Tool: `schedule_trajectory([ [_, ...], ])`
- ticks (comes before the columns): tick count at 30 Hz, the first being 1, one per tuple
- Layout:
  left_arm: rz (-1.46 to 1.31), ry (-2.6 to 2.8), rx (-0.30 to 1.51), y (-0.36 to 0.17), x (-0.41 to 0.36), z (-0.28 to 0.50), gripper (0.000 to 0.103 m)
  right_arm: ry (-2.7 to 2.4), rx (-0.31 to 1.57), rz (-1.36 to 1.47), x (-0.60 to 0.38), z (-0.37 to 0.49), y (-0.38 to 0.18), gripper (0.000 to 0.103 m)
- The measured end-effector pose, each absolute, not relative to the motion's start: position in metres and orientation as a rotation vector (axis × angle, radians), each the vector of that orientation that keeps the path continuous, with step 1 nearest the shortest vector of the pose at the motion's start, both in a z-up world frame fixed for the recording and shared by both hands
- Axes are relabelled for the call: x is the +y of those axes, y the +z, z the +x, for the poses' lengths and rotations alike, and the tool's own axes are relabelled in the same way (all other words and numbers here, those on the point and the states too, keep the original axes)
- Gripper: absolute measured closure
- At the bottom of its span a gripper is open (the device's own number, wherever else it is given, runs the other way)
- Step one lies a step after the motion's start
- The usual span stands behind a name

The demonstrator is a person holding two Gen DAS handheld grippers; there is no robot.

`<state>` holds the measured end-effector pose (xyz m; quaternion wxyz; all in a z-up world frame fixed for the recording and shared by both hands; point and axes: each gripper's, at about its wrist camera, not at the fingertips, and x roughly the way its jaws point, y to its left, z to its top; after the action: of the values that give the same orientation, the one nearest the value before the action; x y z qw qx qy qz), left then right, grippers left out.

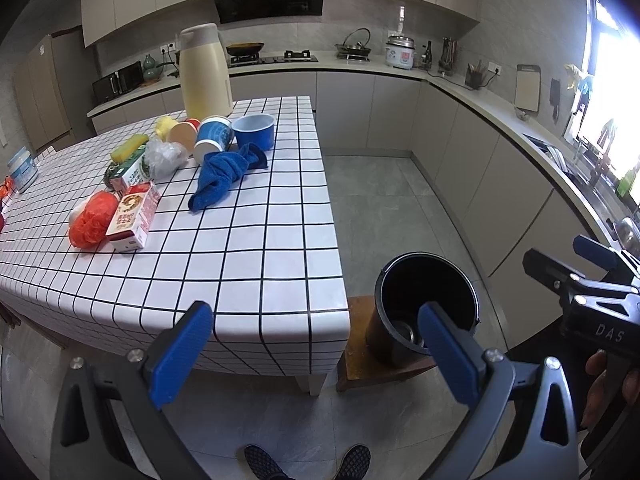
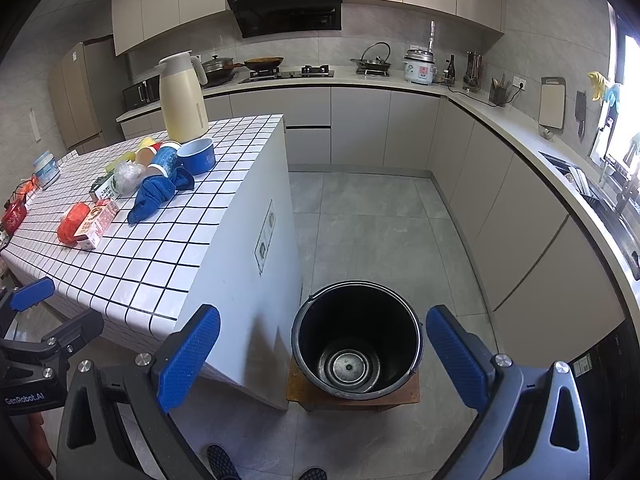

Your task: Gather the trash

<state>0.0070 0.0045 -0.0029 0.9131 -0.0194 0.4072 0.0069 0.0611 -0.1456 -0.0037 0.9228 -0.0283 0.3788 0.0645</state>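
A black bucket (image 2: 356, 344) stands on a low wooden stool (image 2: 304, 396) beside the tiled table; it also shows in the left wrist view (image 1: 424, 304), and looks empty. On the table (image 1: 256, 264) lie a red carton (image 1: 134, 216), an orange-red bag (image 1: 90, 220), a green carton (image 1: 134, 170), crumpled clear plastic (image 1: 164, 156), tipped paper cups (image 1: 214, 134) and a blue cloth (image 1: 224, 178). My left gripper (image 1: 316, 352) is open and empty above the table's near corner. My right gripper (image 2: 324, 360) is open and empty above the bucket.
A cream thermos jug (image 1: 204, 72) and a blue bowl (image 1: 254, 130) stand at the table's far end. A jar (image 1: 22, 168) sits at the left edge. Kitchen counters (image 2: 520, 128) run along the back and right. Grey floor (image 2: 380, 224) lies between.
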Motion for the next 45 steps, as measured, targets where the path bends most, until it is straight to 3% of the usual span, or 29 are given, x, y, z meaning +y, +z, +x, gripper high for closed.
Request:
schedule_trajectory([
  [45, -0.049, 0.010, 0.827, -0.001, 0.006, 0.001, 0.000, 0.125, 0.760, -0.065, -0.138, 0.055, 0.001, 0.000],
])
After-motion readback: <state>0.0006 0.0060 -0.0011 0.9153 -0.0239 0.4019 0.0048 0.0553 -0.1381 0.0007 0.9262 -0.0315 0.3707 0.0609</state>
